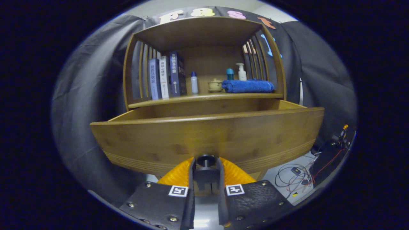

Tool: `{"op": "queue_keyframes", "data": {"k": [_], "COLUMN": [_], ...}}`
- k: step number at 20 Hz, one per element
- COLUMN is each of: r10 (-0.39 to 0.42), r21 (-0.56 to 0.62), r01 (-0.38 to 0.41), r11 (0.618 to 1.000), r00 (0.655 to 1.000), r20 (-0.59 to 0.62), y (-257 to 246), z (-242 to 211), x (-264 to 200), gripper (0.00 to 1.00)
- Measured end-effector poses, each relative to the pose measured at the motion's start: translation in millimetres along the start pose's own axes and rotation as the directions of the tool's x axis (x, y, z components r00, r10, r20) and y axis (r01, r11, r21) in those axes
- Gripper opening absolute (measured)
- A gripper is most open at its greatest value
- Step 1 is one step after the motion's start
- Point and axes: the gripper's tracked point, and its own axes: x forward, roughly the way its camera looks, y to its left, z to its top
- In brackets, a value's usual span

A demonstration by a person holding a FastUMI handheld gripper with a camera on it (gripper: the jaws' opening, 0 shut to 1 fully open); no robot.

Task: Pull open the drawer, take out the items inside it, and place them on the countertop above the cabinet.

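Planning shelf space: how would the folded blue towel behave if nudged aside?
The folded blue towel looks soft, so it would likely bunch rather than slide. It may bump the teal-capped bottle close behind. The gripper grips the drawer's dark knob.

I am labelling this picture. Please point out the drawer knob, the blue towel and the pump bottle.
drawer knob (pixel 206 159), gripper view, its round head between the jaws.
blue towel (pixel 247 86), gripper view, its folded front.
pump bottle (pixel 242 75), gripper view, its body behind the towel.

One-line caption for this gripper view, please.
Claw shut on the knob of the pulled-open bamboo drawer; books, bottles and blue towel on the countertop above.
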Motion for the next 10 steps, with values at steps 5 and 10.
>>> {"op": "queue_keyframes", "data": {"k": [5, 10], "r10": [0.020, 0.045], "r21": [-0.004, -0.012], "r01": [-0.020, -0.046], "r11": [1.000, 0.999], "r00": [1.000, 0.998], "r20": [0.015, -0.052], "y": [5.7, 5.2], "z": [0.3, -5.0], "x": [-16.6, -20.7], "gripper": [0.29, 0.29]}}
